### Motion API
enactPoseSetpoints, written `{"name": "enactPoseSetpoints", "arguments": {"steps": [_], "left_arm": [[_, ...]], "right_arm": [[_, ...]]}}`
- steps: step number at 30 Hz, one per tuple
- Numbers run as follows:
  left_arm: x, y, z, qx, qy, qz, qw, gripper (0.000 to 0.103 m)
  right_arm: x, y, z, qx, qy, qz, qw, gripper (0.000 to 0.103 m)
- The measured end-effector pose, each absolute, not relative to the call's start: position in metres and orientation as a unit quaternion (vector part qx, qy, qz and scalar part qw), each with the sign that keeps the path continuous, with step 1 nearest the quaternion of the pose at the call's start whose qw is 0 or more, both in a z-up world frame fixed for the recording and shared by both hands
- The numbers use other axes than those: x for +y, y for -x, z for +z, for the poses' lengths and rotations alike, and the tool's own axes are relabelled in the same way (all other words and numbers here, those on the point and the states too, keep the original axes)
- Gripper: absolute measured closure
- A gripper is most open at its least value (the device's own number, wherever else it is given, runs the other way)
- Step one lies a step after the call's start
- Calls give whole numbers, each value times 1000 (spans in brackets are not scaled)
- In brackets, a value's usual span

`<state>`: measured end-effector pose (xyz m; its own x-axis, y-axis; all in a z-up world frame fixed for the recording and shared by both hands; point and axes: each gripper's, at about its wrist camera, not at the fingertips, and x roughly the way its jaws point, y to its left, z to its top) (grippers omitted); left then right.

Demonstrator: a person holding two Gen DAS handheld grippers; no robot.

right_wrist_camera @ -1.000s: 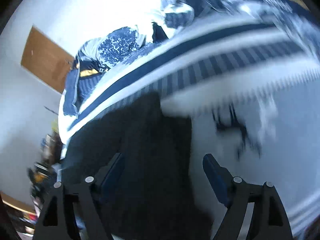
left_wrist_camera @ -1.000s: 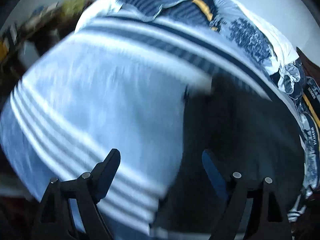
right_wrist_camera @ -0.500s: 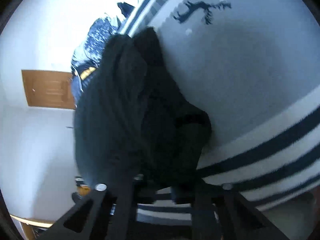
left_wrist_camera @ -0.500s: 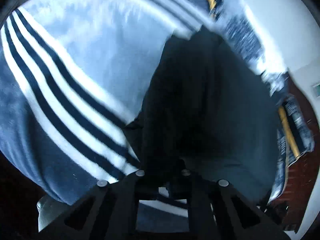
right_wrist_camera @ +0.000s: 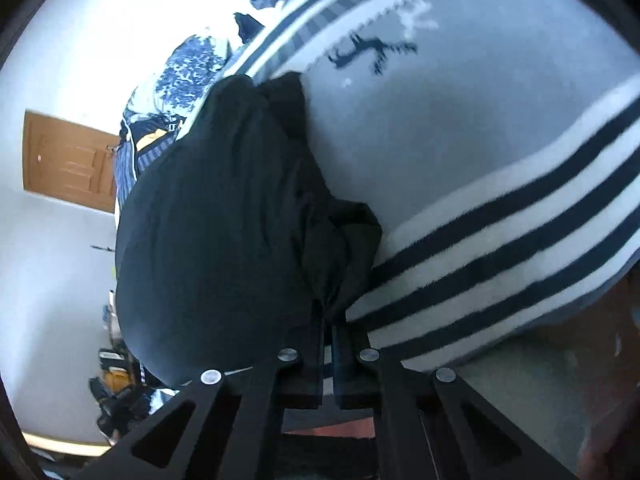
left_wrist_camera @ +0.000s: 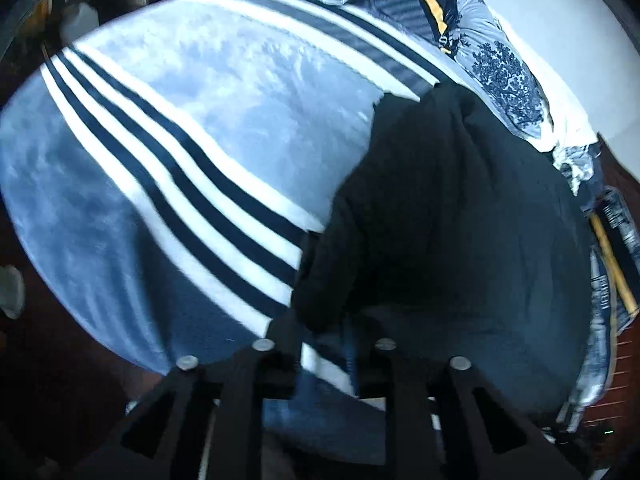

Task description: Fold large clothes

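Pinching dark garment (left_wrist_camera: 460, 208) – both claws

No readable text, labels, brands or numbers in either wrist view. Patterned bedding (left_wrist_camera: 618, 240) at the right edge of the left wrist view carries small dark marks that may be lettering; too blurred and small to read.

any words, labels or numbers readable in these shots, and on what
None can be read.
The patterned bedding at the right edge of the left wrist view carries some print that is too small and blurred to read.
The striped blanket bears a dark deer figure, not text.
The dark garment shows no label.
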<state>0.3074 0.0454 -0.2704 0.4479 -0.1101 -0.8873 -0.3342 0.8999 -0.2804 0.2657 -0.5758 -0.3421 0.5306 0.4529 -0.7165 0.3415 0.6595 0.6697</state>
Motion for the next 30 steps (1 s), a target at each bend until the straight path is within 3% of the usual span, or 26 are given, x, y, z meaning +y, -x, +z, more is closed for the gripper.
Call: {"name": "enactPoseSetpoints", "arguments": {"steps": [2,3,4,5,6,7,8,12,15,17,18,19,20,24,26,27,30], "left_arm": [[46,-305,-254,505,193,71,838,75],[43,-306,-246,495,178,72,847,63],[39,-305,-236,485,161,76,856,40],[26,-309,-231,479,151,82,861,29],[30,-308,-223,468,139,84,869,21],[26,-310,-215,458,126,80,876,21],[25,-313,-211,455,117,75,879,21],[18,-351,-215,480,89,65,870,21],[20,-368,-235,497,90,65,861,22],[18,-379,-251,512,92,57,852,22],[18,-375,-256,518,90,61,848,22],[17,-373,-259,521,85,66,847,22],[15,-372,-263,520,74,70,848,22],[6,-367,-249,502,48,73,861,22],[3,-365,-225,463,44,67,883,22],[1,-368,-214,449,42,63,890,22],[-6,-400,-193,447,31,45,893,22]], "right_arm": [[-578,-260,-334,474,-407,40,780,96],[-579,-256,-330,471,-408,39,781,96],[-577,-255,-321,468,-403,38,785,93],[-580,-256,-314,463,-399,40,790,86],[-580,-252,-307,455,-393,45,798,56],[-578,-253,-297,444,-385,51,808,20],[-575,-255,-285,429,-371,54,821,18],[-569,-280,-261,414,-341,66,841,18],[-572,-305,-275,432,-330,50,838,19],[-579,-313,-295,446,-341,53,826,27],[-580,-319,-306,459,-342,49,819,44],[-579,-318,-315,472,-341,50,811,76],[-574,-318,-321,486,-333,54,807,88],[-562,-316,-323,513,-263,22,817,92],[-568,-311,-300,480,-264,25,836,88],[-571,-311,-283,456,-267,33,848,84],[-574,-333,-249,418,-261,76,867,16]]}}
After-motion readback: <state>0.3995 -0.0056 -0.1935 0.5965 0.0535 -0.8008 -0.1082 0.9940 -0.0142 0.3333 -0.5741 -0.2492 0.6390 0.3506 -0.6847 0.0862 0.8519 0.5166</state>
